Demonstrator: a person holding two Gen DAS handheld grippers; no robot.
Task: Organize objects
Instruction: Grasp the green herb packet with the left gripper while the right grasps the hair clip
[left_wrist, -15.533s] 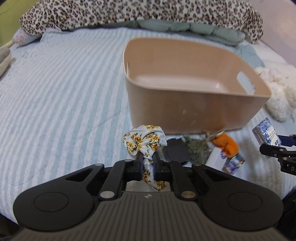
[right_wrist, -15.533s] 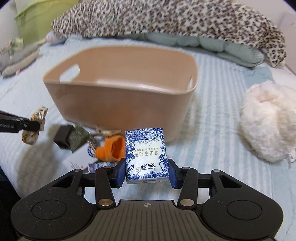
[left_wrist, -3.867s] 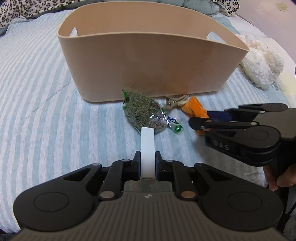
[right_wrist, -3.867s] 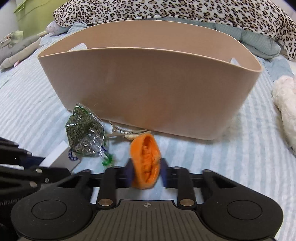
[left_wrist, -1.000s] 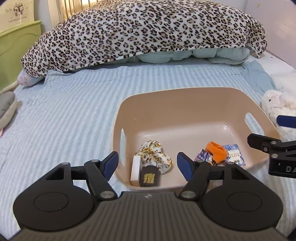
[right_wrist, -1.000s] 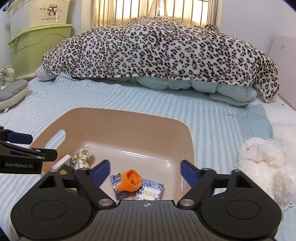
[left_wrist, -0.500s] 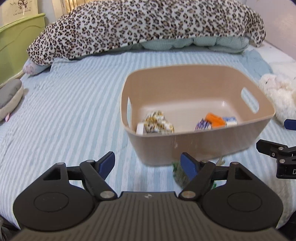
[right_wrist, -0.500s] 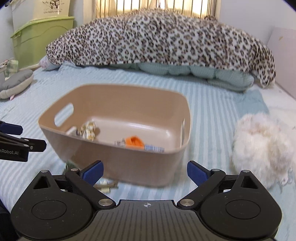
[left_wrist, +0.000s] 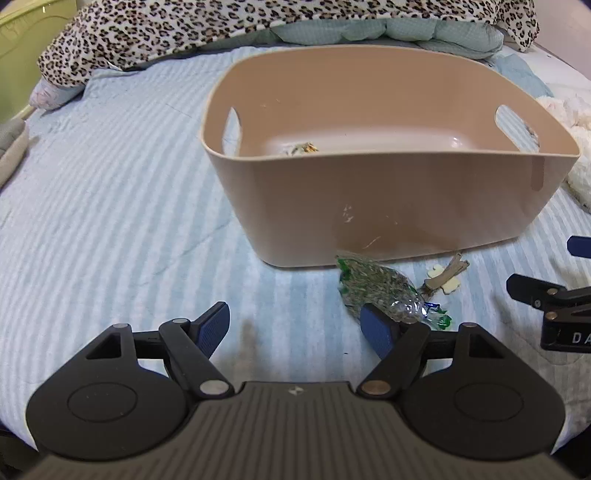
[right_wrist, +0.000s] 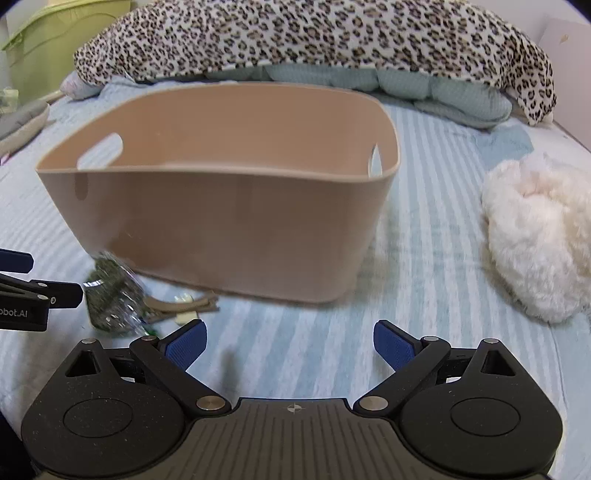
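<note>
At lower frame, the left gripper (left_wrist: 295, 326) and right gripper (right_wrist: 290, 345) both gape apart, holding nothing. Centre-right, the herb packet (left_wrist: 380, 290) and hair clip (left_wrist: 445, 277) lie just before the beige basket (left_wrist: 369, 199), mid-frame.

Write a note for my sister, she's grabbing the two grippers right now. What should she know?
Left gripper: open, empty, low over the bed, its right finger against the herb bag.
Right gripper: open, empty, in front of the bin.
Done: the floral cloth shows in the bin; anything else in there is hidden by the wall.
Left: herb bag and beige clip, both on the bed beside the bin's front wall.
</note>
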